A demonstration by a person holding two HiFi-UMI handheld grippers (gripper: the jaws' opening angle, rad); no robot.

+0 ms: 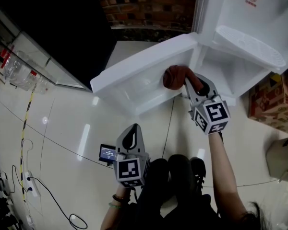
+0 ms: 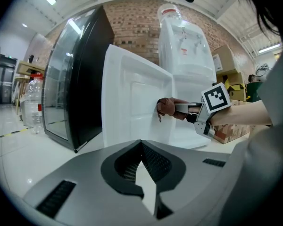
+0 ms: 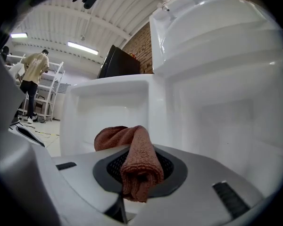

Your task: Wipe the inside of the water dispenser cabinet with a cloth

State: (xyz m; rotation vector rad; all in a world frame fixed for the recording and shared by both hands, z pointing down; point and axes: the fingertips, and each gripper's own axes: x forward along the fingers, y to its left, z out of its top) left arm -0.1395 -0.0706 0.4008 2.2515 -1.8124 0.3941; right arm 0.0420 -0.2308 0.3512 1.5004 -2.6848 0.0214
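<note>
The white water dispenser [image 1: 252, 20] stands with its lower cabinet door [image 1: 134, 75] swung open to the left. My right gripper [image 1: 186, 81] is shut on a brown cloth [image 1: 174, 76] and holds it by the door's hinge side, at the mouth of the cabinet [image 1: 230, 73]. In the right gripper view the cloth [image 3: 134, 149] bulges out between the jaws, facing the door's inner panel [image 3: 108, 107] and the cabinet wall [image 3: 226, 121]. My left gripper [image 1: 133, 132] hangs low over the floor, shut and holding nothing. The left gripper view shows the cloth [image 2: 166, 106] against the door [image 2: 132, 98].
A black glass-front cooler [image 2: 75, 79] stands left of the dispenser. Cardboard boxes [image 1: 271, 104] and a bin [image 1: 283, 159] sit at the right. Water bottles [image 1: 19, 73] and floor cables [image 1: 19, 186] lie at the left. A person [image 3: 35, 74] stands by shelves far off.
</note>
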